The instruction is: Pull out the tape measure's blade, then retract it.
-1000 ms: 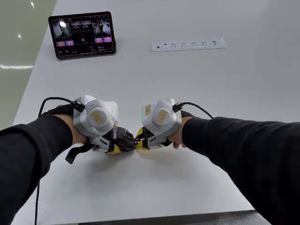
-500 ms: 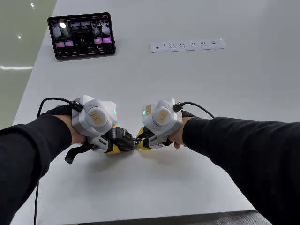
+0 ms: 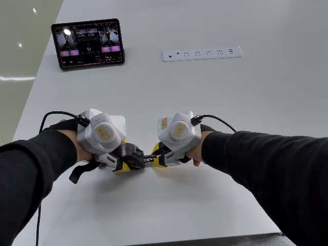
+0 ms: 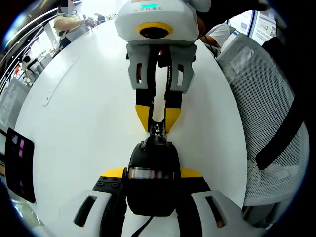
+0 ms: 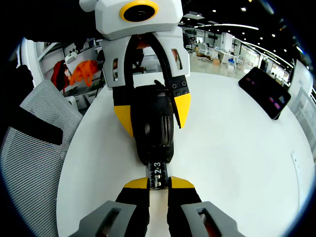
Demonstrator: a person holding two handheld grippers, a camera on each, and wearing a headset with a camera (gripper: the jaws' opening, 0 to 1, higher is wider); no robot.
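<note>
Gripping the tape measure (image 4: pixel 153 192) by its flanks, the left gripper (image 4: pixel 152 173) had its jaws closed against the black body, one yellow tip on each side; in the head view that gripper (image 3: pixel 123 164) came at the tape measure (image 3: pixel 132 155) from the left. Facing it from the tape measure's mouth side, the right gripper (image 5: pixel 158 183) had its jaws drawn almost together on the blade (image 5: pixel 157 174); only a short run of blade, with printed numbers, showed between the mouth and the yellow tips. In the left gripper view the right gripper (image 4: pixel 158 118) pinched the blade (image 4: pixel 156 130) just beyond the tape measure's front; in the head view the right gripper (image 3: pixel 158 161) sat just to the tape measure's right, its tips near those of the left gripper. The tape measure lay low over the white table (image 3: pixel 205 102), near the edge closest to the person; whether it touched the top I could not tell. A black cable (image 3: pixel 56 114) looped away to the tape measure's left; black sleeves (image 3: pixel 31 164) reached in from both sides. Well beyond the tape measure and to its left stood a tablet (image 3: pixel 88 43) with its screen lit; well beyond and to its right lay a white power strip (image 3: pixel 201 53). A grey mesh chair (image 4: pixel 261 98) stood off the table on the tape measure's near side.
</note>
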